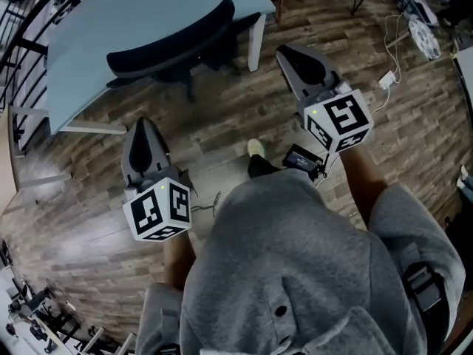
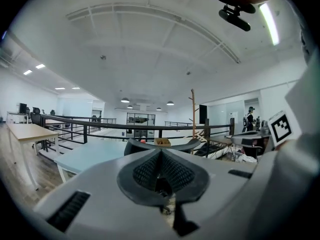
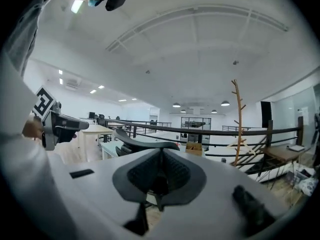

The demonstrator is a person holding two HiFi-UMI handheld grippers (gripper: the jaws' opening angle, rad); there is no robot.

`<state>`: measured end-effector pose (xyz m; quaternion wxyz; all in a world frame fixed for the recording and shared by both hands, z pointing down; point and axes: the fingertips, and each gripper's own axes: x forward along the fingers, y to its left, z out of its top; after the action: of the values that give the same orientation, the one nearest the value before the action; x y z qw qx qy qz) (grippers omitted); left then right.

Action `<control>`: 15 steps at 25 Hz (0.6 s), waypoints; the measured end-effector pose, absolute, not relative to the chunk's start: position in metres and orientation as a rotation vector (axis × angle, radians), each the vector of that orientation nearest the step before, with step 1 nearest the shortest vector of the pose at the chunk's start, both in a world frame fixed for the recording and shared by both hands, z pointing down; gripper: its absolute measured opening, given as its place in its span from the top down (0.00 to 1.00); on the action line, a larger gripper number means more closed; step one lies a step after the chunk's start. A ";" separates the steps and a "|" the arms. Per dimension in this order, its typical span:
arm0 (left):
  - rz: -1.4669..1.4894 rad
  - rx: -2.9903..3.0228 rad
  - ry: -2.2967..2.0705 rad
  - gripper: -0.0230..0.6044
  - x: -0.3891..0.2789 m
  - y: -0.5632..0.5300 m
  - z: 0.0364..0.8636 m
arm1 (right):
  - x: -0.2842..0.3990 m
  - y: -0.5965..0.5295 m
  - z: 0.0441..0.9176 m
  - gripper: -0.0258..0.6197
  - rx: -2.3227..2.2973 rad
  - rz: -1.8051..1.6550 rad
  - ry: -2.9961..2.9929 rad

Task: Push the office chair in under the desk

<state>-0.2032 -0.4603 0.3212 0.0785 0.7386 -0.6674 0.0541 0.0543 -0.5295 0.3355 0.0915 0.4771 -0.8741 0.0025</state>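
Plank floor [image 1: 222, 124], open loft office. The chair [image 1: 174, 46] sits ahead of both tools, its seat under the desk [image 1: 111, 21] and its backrest at the edge. Left tool [image 1: 143, 132] and right tool [image 1: 295, 59] are clenched on nothing, well short of the chair. We judge the push done, or nearly; at most a last nudge remains.

— Where's the head view?
— High up, facing steeply down at the desk [image 1: 111, 35], chair [image 1: 174, 46] and floor [image 1: 222, 120].
— The gripper views?
— Low, near-level, along their own jaws toward that chair; both share its back and the railing [image 3: 225, 131].
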 end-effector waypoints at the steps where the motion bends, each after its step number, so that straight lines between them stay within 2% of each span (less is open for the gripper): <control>1: 0.153 2.208 -2.002 0.94 -0.208 -0.447 0.319 | 0.045 -0.515 0.333 0.91 1.417 0.016 -2.607; 15: 0.121 2.275 -1.999 0.94 -0.228 -0.291 0.290 | -0.026 -0.341 0.301 0.91 1.443 0.075 -2.649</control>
<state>-0.2284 -0.2908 0.2905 0.0554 0.7496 -0.6584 0.0400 -0.0258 -0.3413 0.3007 0.0620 0.4774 -0.8762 0.0248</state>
